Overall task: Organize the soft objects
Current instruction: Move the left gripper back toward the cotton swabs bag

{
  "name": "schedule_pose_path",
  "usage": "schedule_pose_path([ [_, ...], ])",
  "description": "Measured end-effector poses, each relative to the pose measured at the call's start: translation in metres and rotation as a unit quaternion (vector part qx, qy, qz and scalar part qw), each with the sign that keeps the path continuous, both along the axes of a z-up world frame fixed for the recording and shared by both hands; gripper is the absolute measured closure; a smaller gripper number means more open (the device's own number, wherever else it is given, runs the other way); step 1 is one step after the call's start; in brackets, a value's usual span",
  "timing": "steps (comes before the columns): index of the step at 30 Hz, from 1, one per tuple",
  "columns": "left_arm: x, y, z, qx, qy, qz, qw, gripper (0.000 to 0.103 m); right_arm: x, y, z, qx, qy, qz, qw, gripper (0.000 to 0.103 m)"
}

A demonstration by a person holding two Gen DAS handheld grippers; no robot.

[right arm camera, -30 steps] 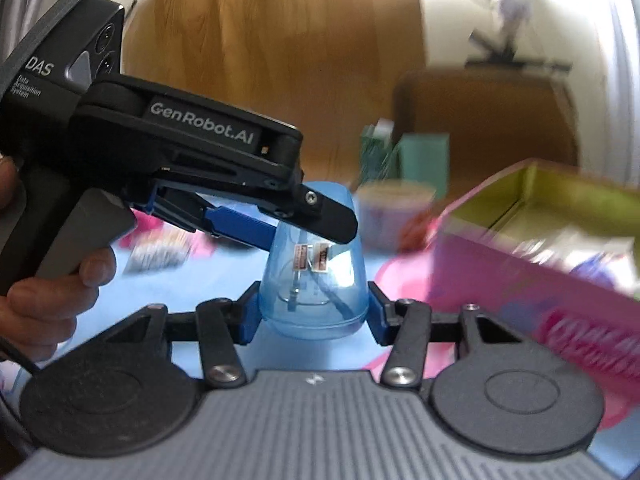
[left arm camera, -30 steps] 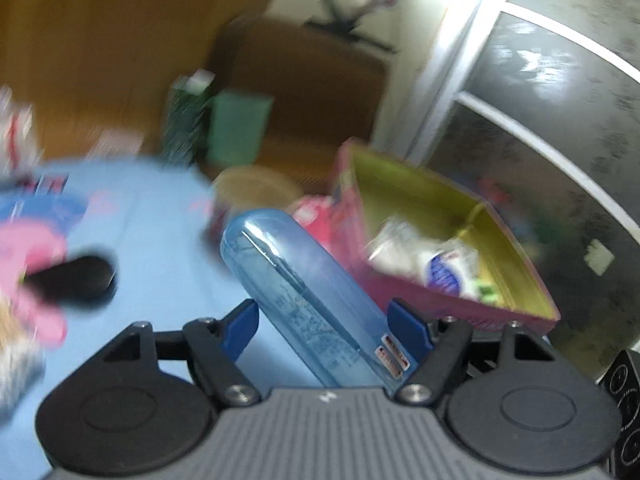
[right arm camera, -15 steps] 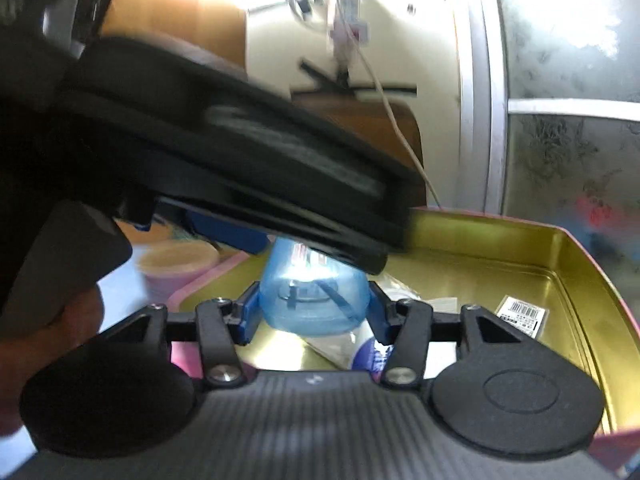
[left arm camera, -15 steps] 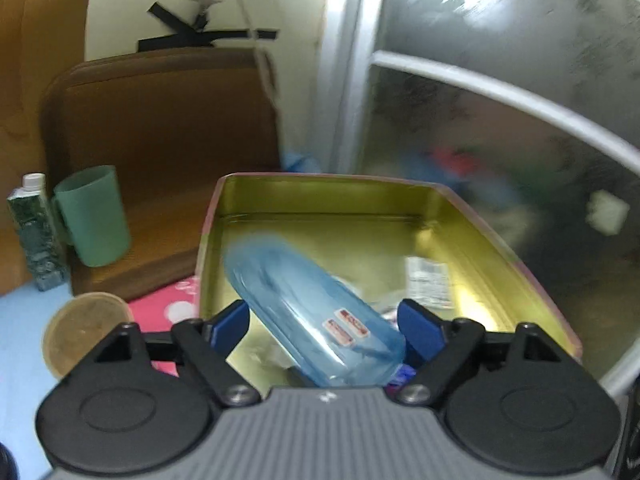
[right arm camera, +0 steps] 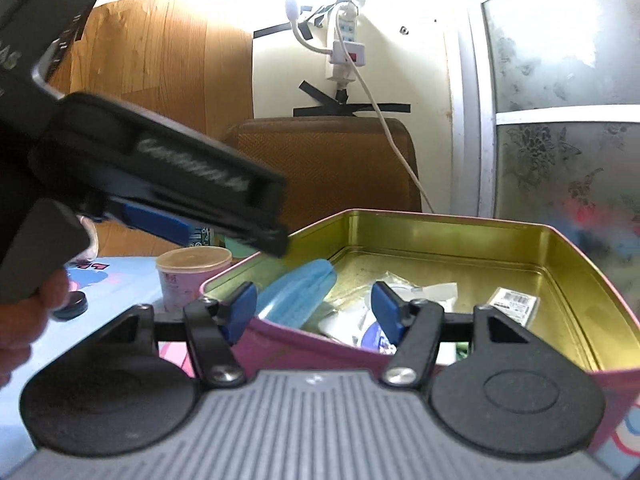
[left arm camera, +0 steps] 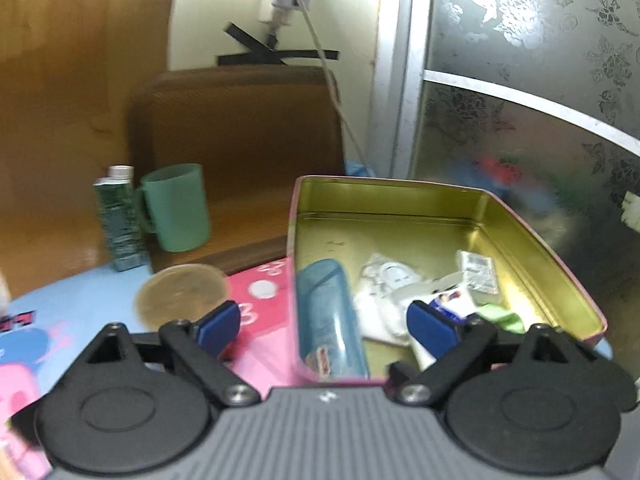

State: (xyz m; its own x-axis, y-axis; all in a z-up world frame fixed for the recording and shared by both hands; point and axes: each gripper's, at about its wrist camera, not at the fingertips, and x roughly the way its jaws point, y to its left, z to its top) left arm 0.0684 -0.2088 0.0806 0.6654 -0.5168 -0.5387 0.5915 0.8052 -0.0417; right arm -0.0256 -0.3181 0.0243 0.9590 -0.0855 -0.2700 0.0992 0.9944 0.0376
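Lying along the left wall of the pink rectangular tin with a gold interior (left arm camera: 536, 240), the translucent blue plastic case (left arm camera: 330, 320) is gripped by neither tool. The left gripper (left arm camera: 326, 322) is seen with jaws wide and opening, nothing pressed between them. White sachets (left arm camera: 384, 292) are spread beside the case. The right gripper (right arm camera: 314, 312) is likewise opening, free of the case.

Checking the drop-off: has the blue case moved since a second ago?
Yes. The blue case went from above the table, between both tools, into the tin, lying along its left wall; both tools' jaws are opening.
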Motion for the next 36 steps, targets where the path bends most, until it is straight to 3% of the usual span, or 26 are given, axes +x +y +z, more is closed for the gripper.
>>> schedule_pose_path([
  [7,-0.018,0.049,-0.008,0.014,-0.004,0.060,0.9981,0.007,-0.002,0.017,0.000,-0.004,0.003,0.013,1.000,0.037],
  [20,-0.020,0.145,-0.041,0.022,0.022,0.167,0.9855,0.005,0.005,0.081,-0.009,-0.019,0.048,0.103,0.993,0.037],
  [36,-0.033,0.210,-0.062,0.019,0.024,0.218,0.9754,0.004,0.018,0.124,-0.014,-0.030,0.100,0.159,0.982,0.037],
])
